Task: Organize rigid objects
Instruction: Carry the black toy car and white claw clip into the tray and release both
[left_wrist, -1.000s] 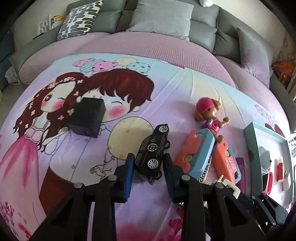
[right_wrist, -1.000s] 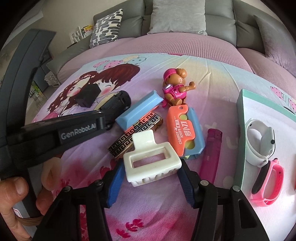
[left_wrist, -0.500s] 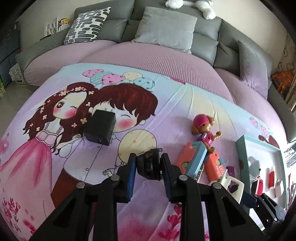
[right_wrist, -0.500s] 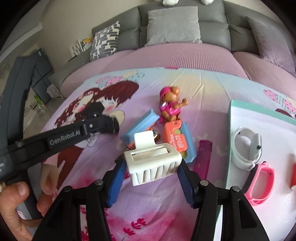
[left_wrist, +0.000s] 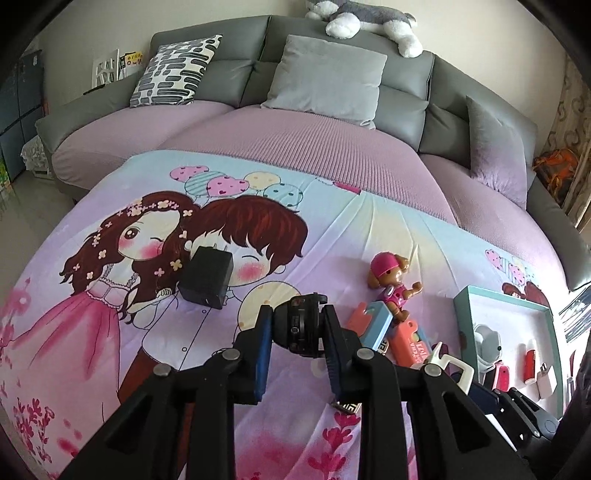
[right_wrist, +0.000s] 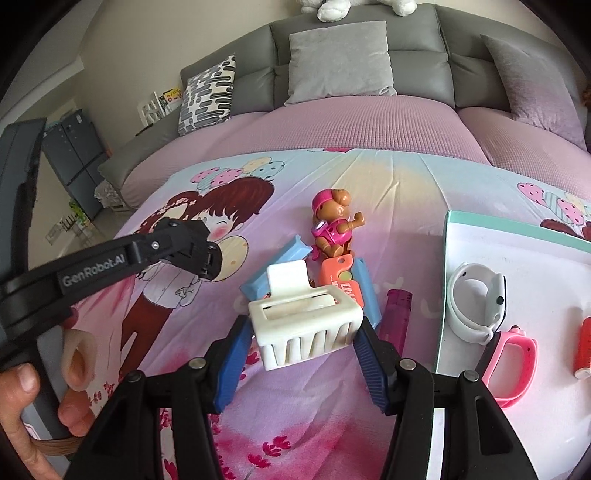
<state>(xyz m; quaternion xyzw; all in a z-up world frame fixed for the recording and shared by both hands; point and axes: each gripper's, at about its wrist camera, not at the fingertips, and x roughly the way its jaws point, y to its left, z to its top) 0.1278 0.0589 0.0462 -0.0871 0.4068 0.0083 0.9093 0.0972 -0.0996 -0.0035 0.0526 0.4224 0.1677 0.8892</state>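
Observation:
My left gripper (left_wrist: 296, 320) is shut on a black toy car (left_wrist: 301, 332) and holds it above the cartoon blanket; the right wrist view shows that gripper (right_wrist: 208, 254) at mid left. My right gripper (right_wrist: 303, 332) is shut on a white hair claw clip (right_wrist: 306, 317), lifted off the blanket; the clip (left_wrist: 456, 369) also shows at lower right in the left wrist view. On the blanket lie a pink-capped pup figure (right_wrist: 334, 225), blue-and-orange toy knives (right_wrist: 341, 280), a magenta lighter (right_wrist: 397, 314) and a black charger block (left_wrist: 207, 277).
A teal-rimmed white tray (right_wrist: 517, 225) at the right holds a white watch (right_wrist: 476, 299), a pink band (right_wrist: 517, 354) and a red item (right_wrist: 583, 350). A grey sofa with cushions (left_wrist: 325, 74) lies beyond. A person's hand (right_wrist: 22, 387) grips the left handle.
The left gripper closed on the toy car and raised it off the blanket. The right gripper rose a little with the clip. Both views tilted up toward the sofa.

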